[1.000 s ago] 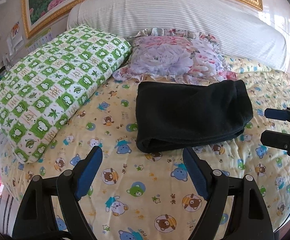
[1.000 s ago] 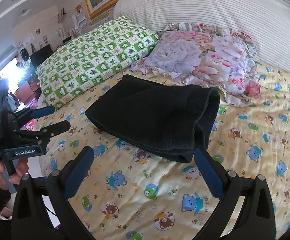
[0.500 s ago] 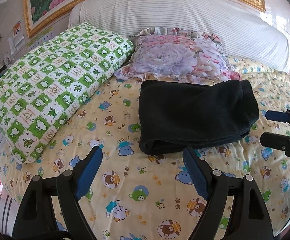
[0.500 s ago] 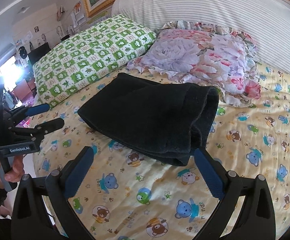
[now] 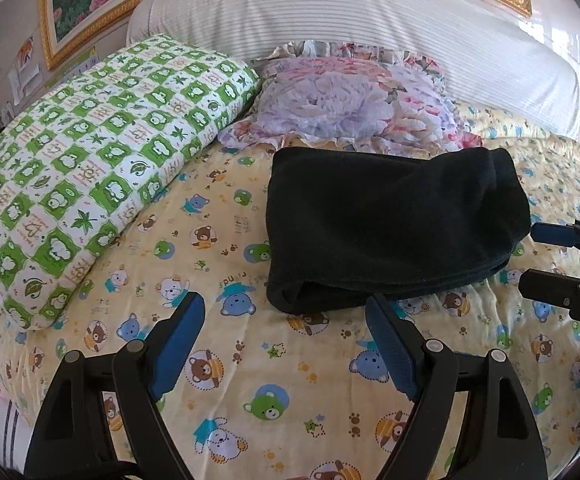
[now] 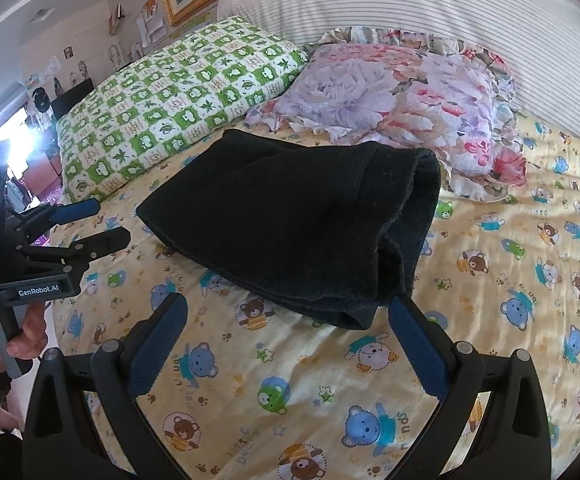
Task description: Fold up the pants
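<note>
Above the near edge of the bed, the left tool [image 5: 280, 336] hangs with its blue-padded fingers spread wide and nothing between them, and the right tool [image 6: 286, 334] is the same: fingers apart, empty, short of the cloth. Over the last second both have eased a little closer to the bed. The bundle has grown slightly larger in each wrist view, and from the left wrist view the right tool's tips now sit just beside the bundle's right end rather than clear of it. Neither tool touches the fabric.

The black pants [image 5: 389, 236] lie folded into a thick rectangle on the bear-print bedsheet [image 5: 290, 392], layers stacked, the rounded fold edge toward the tools and the open ends at the right. Their far edge lies just in front of the floral pillow [image 5: 353, 100]; the green checked pillow [image 5: 90, 156] lies apart to the left. The bundle itself has not shifted or changed shape across that second.

Judging from this, the folding looks essentially done: the pants are released and compact, and any remaining work is at most a last tidy of the right-hand edges.
</note>
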A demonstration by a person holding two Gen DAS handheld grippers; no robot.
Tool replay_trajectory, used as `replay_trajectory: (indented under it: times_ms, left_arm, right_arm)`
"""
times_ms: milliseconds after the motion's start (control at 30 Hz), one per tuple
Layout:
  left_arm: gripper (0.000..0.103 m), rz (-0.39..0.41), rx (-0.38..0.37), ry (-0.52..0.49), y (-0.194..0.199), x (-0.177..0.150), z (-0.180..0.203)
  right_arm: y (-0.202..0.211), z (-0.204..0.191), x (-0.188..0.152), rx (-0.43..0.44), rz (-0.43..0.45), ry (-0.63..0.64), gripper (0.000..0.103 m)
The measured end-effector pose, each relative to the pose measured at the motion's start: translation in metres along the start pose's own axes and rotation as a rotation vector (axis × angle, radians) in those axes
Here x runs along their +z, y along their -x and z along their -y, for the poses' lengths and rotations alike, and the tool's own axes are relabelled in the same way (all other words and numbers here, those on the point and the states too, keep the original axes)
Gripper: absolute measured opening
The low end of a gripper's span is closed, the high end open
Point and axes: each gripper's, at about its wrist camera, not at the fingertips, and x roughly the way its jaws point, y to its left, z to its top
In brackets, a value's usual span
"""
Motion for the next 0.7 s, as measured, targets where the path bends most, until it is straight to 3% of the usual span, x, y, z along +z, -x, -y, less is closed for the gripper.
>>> replay_trajectory:
  times_ms: [700]
  left_arm:
    - [0.083,0.007,-0.016,0.009,-0.014,0.008,0.001]
  right_arm:
    - [-0.011,0.009,0.003,0.002,-0.007,-0.014,0.101]
